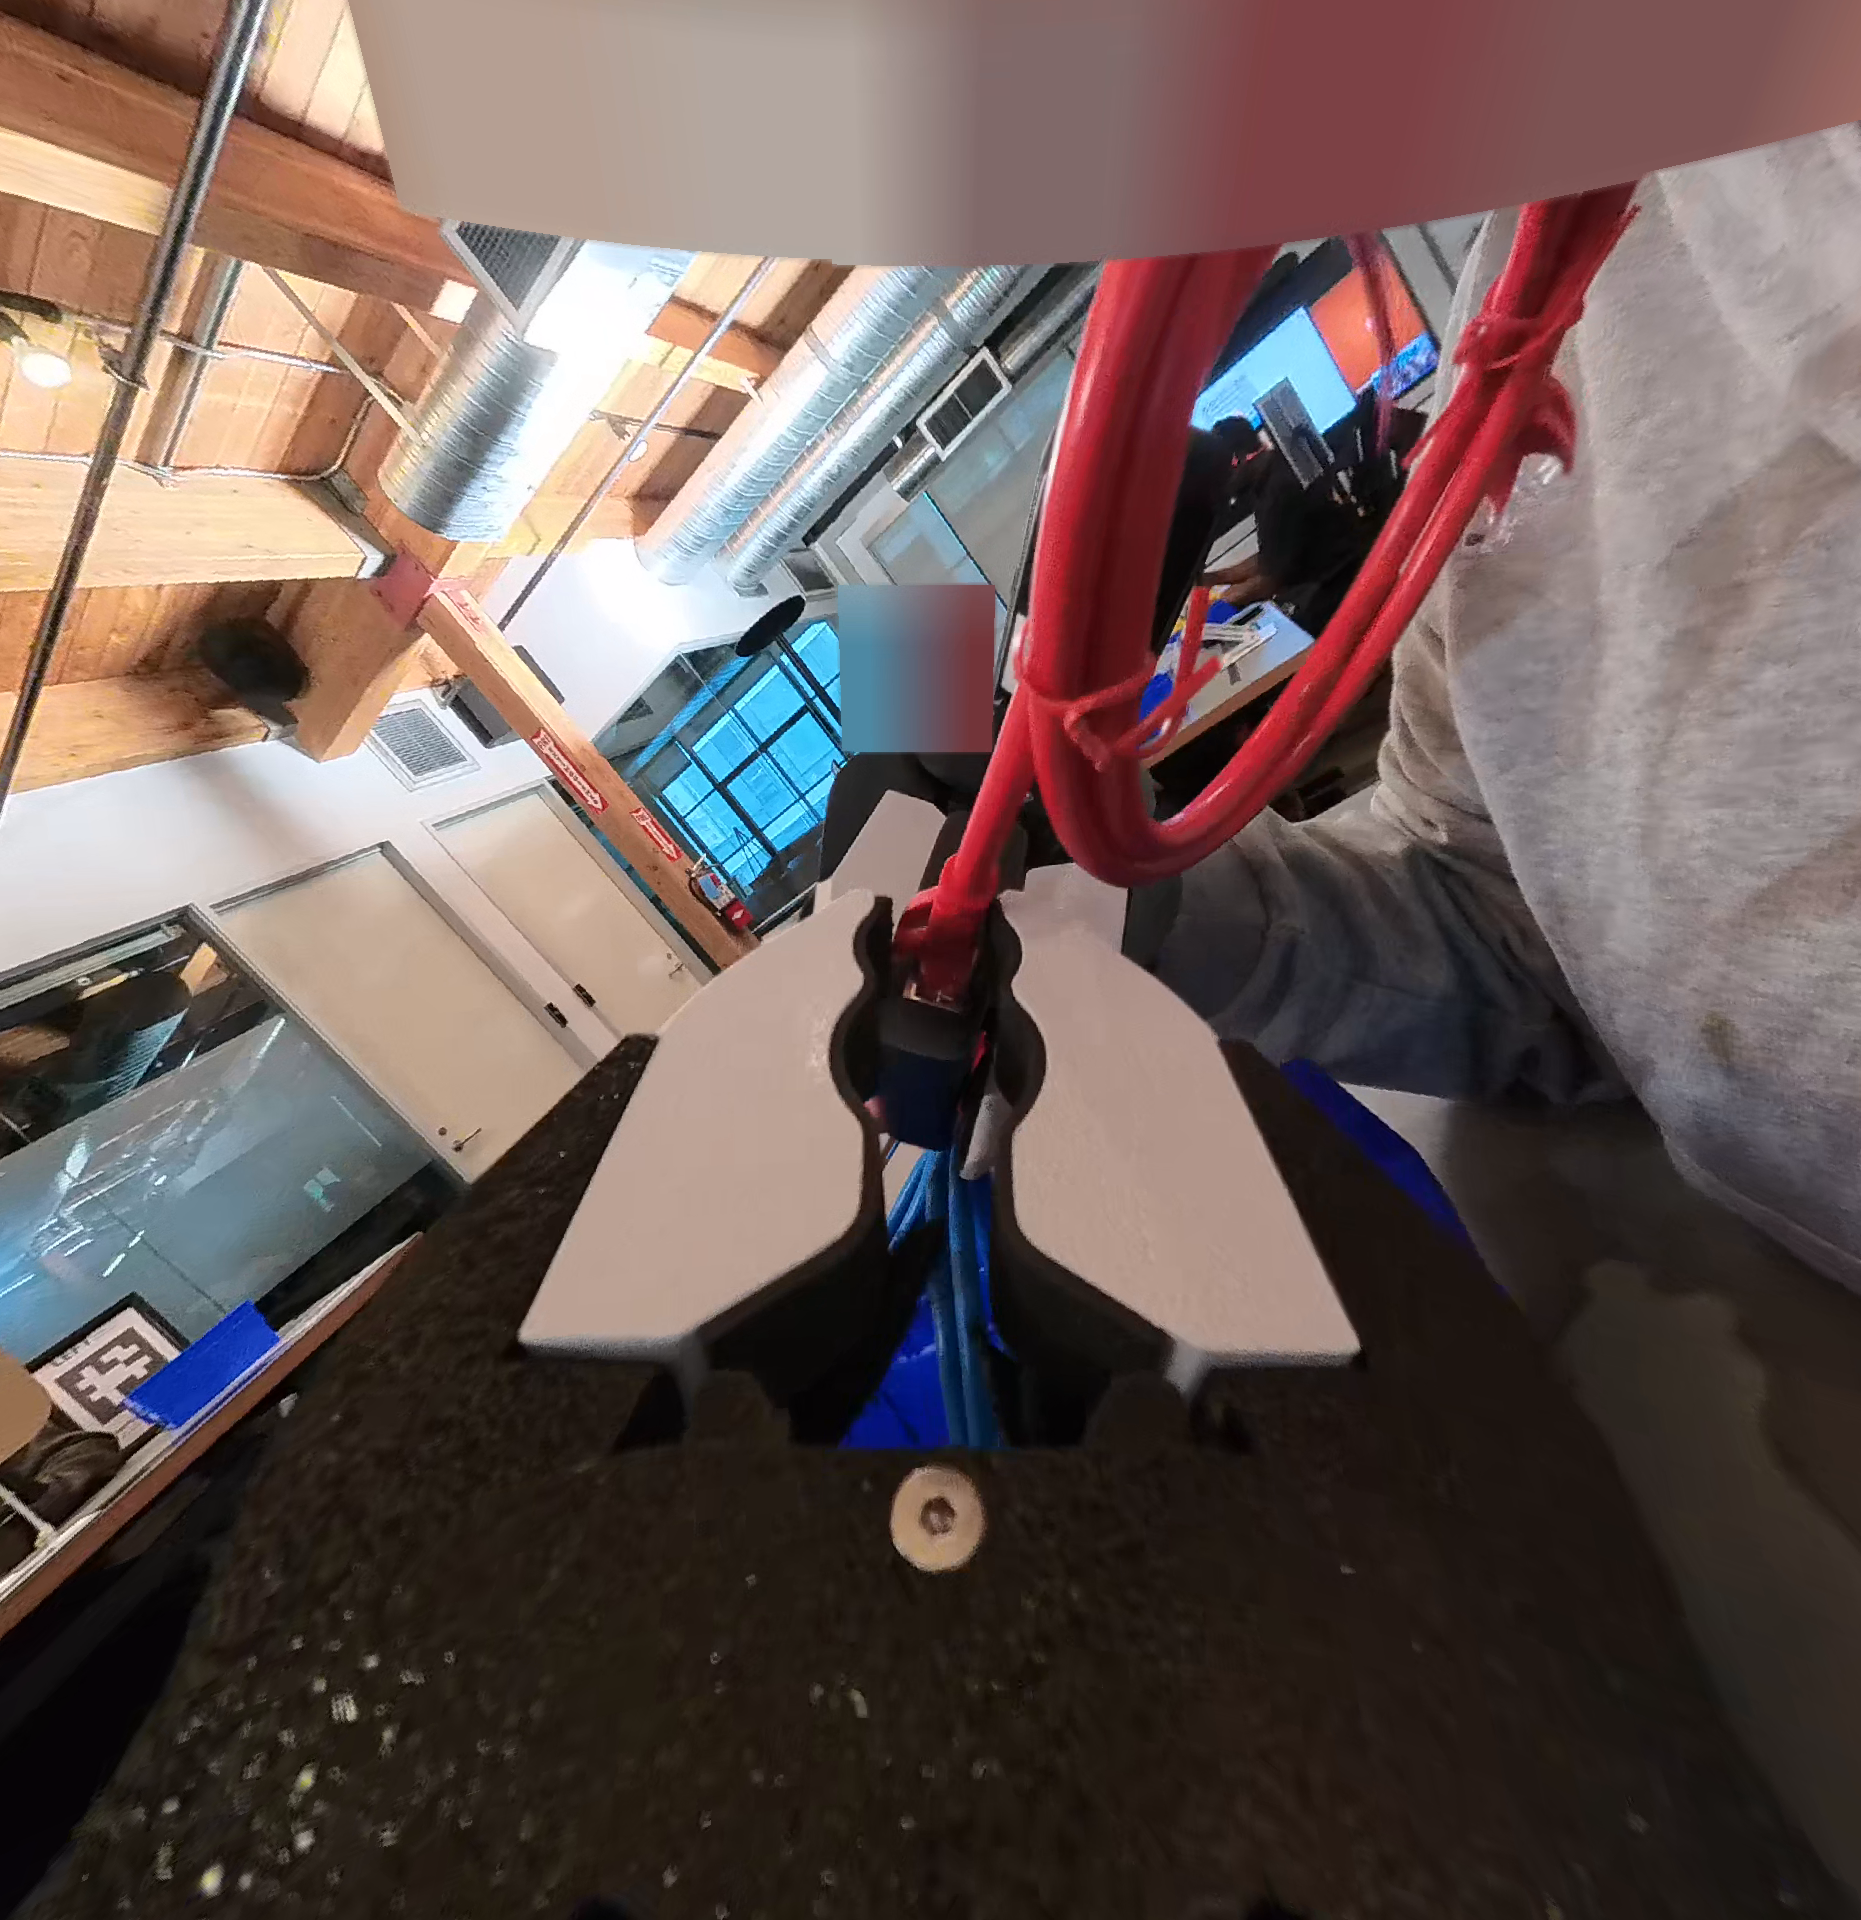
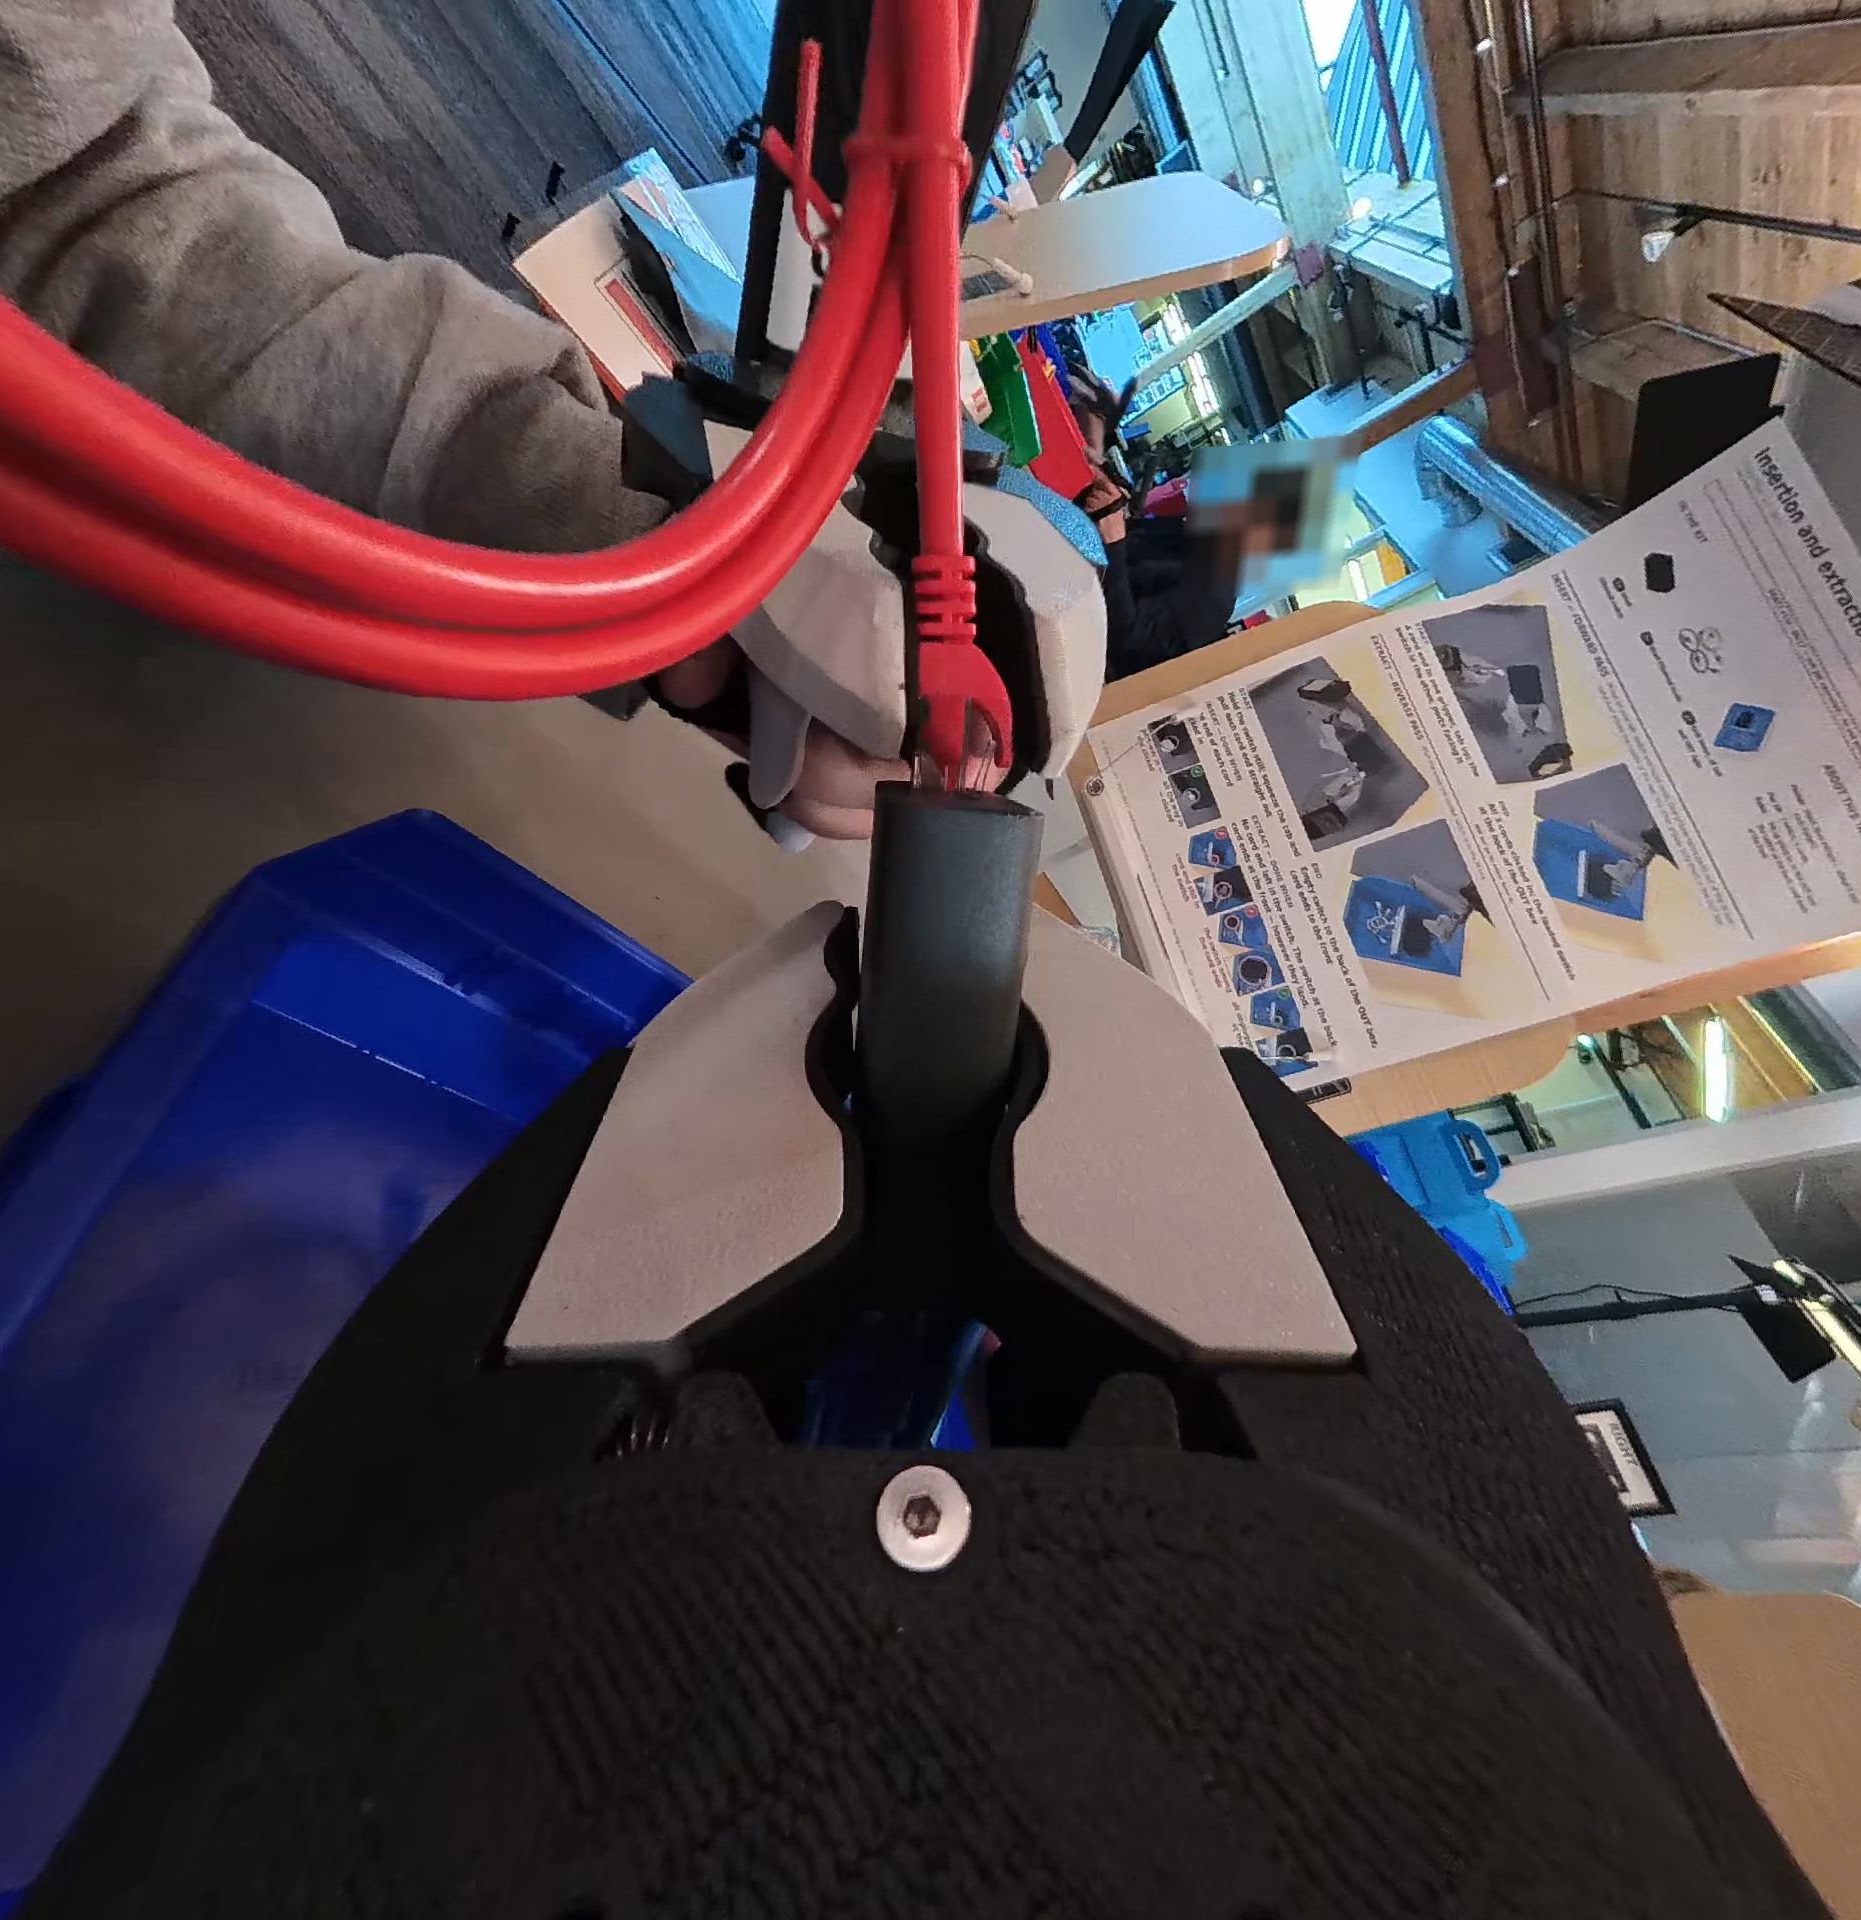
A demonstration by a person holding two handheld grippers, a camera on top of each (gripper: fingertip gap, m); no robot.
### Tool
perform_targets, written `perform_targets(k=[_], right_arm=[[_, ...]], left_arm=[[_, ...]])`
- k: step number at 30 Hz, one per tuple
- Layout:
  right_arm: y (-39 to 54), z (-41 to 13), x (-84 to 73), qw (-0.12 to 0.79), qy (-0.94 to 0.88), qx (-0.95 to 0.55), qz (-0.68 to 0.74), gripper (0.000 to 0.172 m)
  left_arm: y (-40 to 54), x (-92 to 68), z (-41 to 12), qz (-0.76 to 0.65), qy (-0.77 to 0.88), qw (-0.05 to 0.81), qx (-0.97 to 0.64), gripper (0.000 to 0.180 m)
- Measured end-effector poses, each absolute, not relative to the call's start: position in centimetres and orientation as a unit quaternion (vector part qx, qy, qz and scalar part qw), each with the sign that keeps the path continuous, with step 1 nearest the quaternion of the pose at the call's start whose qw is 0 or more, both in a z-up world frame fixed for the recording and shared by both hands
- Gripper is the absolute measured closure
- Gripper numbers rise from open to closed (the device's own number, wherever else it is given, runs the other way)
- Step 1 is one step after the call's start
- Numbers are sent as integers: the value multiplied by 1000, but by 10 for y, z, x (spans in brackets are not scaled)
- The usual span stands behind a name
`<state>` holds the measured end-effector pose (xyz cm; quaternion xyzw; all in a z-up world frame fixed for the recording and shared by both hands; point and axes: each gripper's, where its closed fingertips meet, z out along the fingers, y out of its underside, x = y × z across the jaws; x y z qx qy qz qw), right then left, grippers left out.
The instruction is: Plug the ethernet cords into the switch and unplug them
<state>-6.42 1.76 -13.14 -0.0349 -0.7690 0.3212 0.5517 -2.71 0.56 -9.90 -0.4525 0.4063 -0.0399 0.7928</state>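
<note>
My left gripper [image 1: 957, 914] is shut on the red ethernet plug [image 1: 941, 935]. The plug's clear tip meets the black switch [image 1: 921, 1039] just below it. In the right wrist view my right gripper [image 2: 941, 925] is shut on the black switch [image 2: 952, 883], which stands up between its fingers. The left gripper [image 2: 967, 665] faces it from beyond and holds the red plug [image 2: 962, 696] at the switch's far edge. How deep the plug sits in the port is hidden. The red cord [image 2: 386, 592] hangs in a tied bundle to the left.
A blue bin [image 2: 282, 1091] lies on the table at lower left. A printed instruction sheet [image 2: 1477, 779] lies at the right. A person's grey sleeve [image 1: 1632, 623] fills the right side. Blue cords [image 1: 941, 1247] show below the left fingers. Left tips to right tips: about 5 cm.
</note>
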Motion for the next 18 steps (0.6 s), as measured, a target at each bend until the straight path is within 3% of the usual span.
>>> perform_targets(k=[6, 10, 18], right_arm=[[16, -129, -63, 557, -764, -33, 322, 149], [10, -132, -62, 541, -770, -29, 337, 149], [3, -130, -63, 527, -761, -32, 376, 149]], left_arm=[[4, -25, -96, -34, 405, 796, -448, 164], [2, -20, -89, -53, 393, 810, -432, 150], [0, -13, -86, -100, 395, 813, -416, 149]])
